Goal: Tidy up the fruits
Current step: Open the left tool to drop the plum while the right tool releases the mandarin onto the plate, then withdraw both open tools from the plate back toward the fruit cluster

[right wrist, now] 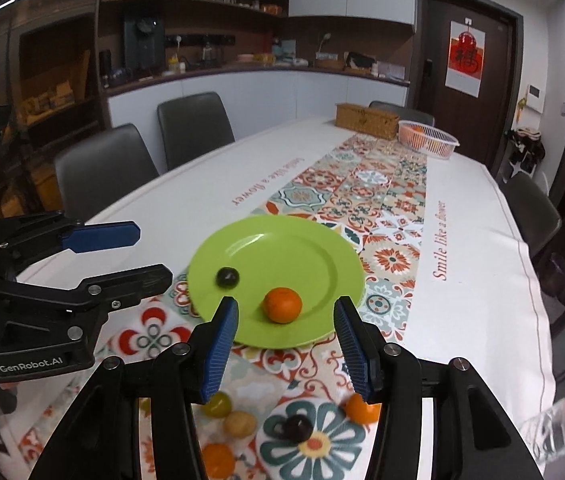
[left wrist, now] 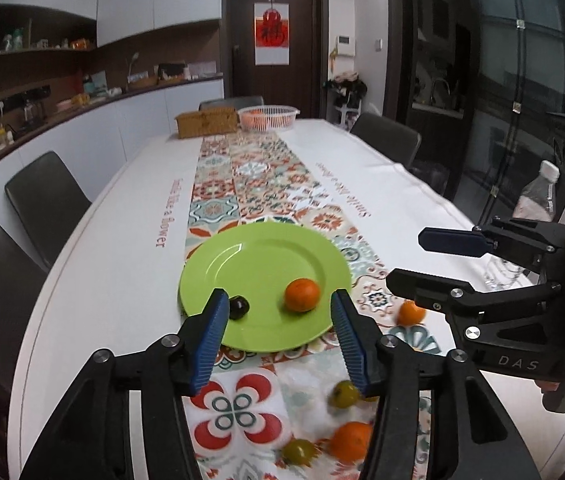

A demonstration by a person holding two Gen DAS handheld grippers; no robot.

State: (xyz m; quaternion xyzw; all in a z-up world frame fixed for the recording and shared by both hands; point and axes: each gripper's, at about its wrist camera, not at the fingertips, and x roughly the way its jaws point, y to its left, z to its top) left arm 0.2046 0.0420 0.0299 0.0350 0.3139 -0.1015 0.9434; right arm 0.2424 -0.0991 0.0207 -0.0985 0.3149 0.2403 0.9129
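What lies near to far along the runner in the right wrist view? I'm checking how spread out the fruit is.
Dark fruit on the flower tile → orange on the plate → green plate's far rim → wicker box.

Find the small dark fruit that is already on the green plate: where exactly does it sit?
In both wrist views the small dark fruit lies on the left part of the green plate, apart from the orange to its right.
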